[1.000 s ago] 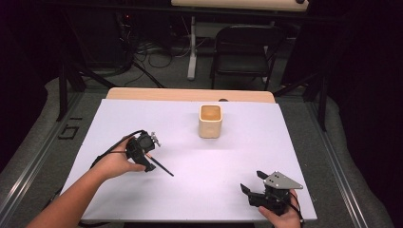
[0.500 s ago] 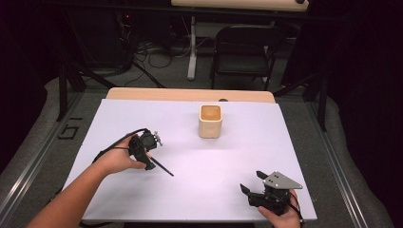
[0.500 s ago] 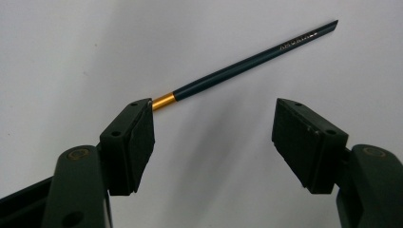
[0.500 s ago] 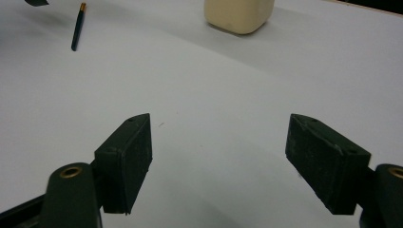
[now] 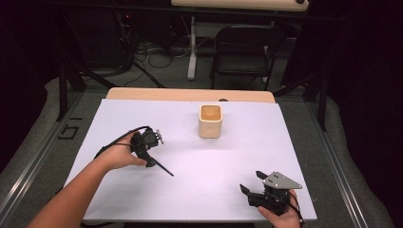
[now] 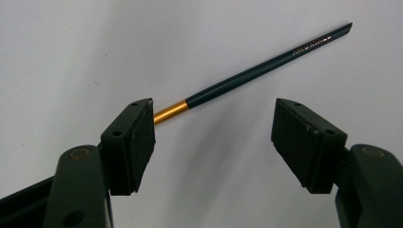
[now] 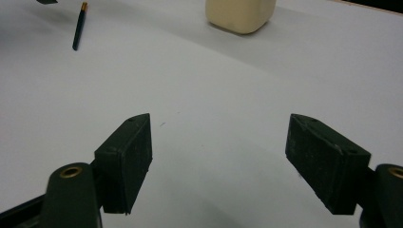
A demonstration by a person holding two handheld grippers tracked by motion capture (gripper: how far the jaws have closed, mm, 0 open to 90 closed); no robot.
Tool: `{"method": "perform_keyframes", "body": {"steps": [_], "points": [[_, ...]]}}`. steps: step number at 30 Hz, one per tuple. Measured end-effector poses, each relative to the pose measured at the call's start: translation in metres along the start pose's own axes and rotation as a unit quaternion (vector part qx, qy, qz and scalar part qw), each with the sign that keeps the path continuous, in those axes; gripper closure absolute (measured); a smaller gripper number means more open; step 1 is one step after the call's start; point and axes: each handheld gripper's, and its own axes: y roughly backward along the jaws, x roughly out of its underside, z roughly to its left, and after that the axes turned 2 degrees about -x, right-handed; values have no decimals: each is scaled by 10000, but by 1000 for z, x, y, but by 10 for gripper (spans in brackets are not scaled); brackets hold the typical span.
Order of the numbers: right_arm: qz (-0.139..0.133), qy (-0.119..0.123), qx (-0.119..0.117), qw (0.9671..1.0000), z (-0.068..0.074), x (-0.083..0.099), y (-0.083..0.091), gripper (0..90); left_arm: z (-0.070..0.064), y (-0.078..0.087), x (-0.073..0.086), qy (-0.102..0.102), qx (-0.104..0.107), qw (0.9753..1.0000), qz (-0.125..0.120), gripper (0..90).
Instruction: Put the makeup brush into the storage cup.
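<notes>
A thin dark teal brush handle [image 6: 266,66] with a gold band lies flat on the white table [image 5: 285,142]. My left gripper [image 6: 214,109] hovers open over its gold end, which runs behind one jaw, with the other jaw well off to the side. In the high view the left gripper [image 5: 149,159] is at the table's left and the handle [image 5: 164,169] sticks out toward the front right. A cream square cup [image 5: 210,121] stands upright at the middle back. My right gripper [image 5: 253,183] rests open and empty near the front right corner.
In the right gripper view the open right gripper [image 7: 219,121] faces bare table, with the cup [image 7: 240,14] far ahead and the handle [image 7: 78,26] at the upper left. A black chair [image 5: 244,52] and cables lie beyond the table's far edge.
The left hand and gripper have shifted only slightly over the handle's end. The handle, the cup and the right gripper have stayed put.
</notes>
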Motion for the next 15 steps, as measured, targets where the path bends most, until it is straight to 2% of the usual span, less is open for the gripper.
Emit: {"method": "perform_keyframes", "body": {"steps": [15], "points": [[35, 11, -18, 10000, 0, 0, 0, 240, 5, -4, -5, -64, -57, 9999, 86, 318]]}}
